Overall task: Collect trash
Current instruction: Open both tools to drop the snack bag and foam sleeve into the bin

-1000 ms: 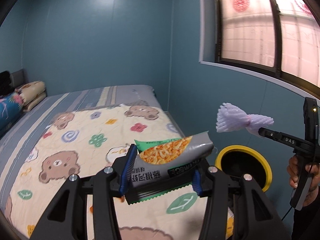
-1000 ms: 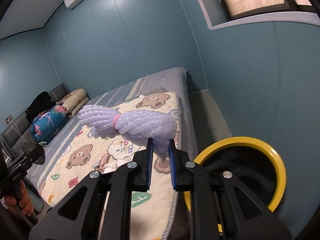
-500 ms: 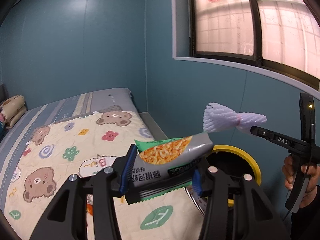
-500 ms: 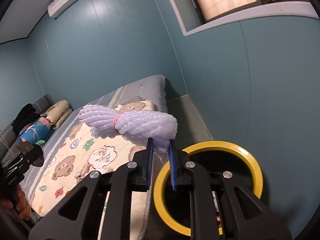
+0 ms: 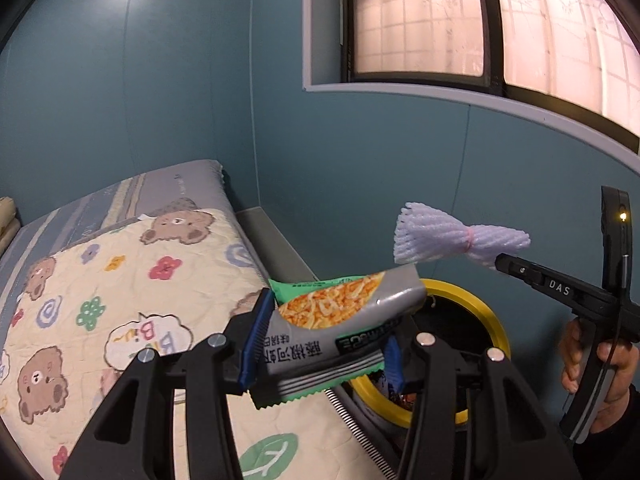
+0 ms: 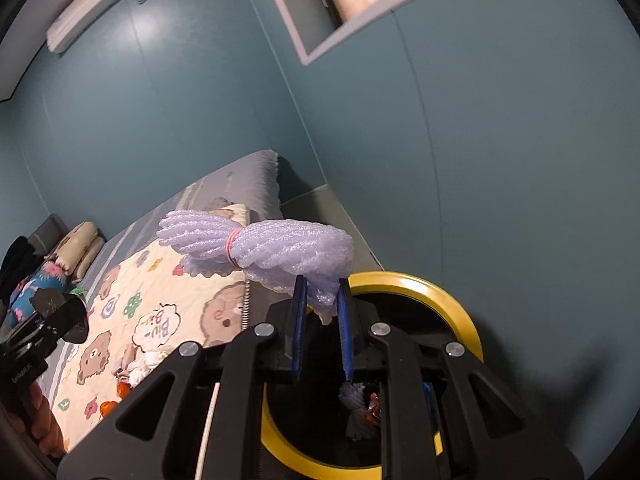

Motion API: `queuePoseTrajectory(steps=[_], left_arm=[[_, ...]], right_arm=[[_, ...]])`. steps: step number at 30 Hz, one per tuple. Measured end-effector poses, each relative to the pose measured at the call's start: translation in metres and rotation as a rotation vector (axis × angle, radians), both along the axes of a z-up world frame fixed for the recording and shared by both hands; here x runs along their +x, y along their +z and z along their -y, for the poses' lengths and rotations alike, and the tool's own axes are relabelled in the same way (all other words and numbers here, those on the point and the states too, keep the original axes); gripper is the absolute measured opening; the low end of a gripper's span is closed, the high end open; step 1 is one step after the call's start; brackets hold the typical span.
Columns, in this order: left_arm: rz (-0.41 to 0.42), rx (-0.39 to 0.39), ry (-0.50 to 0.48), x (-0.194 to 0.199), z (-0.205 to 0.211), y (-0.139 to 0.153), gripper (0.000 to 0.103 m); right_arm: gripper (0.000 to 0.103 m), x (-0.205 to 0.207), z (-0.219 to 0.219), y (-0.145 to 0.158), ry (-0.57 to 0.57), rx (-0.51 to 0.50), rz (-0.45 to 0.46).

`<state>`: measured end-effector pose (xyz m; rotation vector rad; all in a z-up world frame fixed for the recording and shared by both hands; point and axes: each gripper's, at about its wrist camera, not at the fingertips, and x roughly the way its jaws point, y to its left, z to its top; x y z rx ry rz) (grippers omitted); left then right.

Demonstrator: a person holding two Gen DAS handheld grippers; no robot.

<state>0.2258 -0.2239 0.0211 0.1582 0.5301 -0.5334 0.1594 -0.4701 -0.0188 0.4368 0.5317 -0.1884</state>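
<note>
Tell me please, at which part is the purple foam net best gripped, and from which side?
Probably the thicker bunched end of the foam net, from below, as the right gripper holds it now. That lobe squashes between the pads, while the pink band pinches a thin waist and the far end fans out loosely. This grip hangs it over the yellow-rimmed bin.

Home bedroom. Bed with cream bear-and-flower quilt (image 5: pixel 120 300) over grey striped sheet, stacked pillows (image 6: pixel 78 246) at headboard, teal walls, frosted dark-framed window (image 5: pixel 480 20), white wall air conditioner (image 6: pixel 92 8), yellow-rimmed black waste bin (image 6: pixel 420 292) beside bed.
</note>
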Motion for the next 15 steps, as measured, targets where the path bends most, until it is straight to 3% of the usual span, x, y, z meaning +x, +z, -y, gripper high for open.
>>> queuePoseTrajectory(steps=[15], left_arm=[[-0.172, -0.023, -0.067, 0.038, 0.062, -0.059, 0.046]], right_arm=[[0.015, 0.021, 0.021, -0.046, -0.087, 0.04, -0.106]])
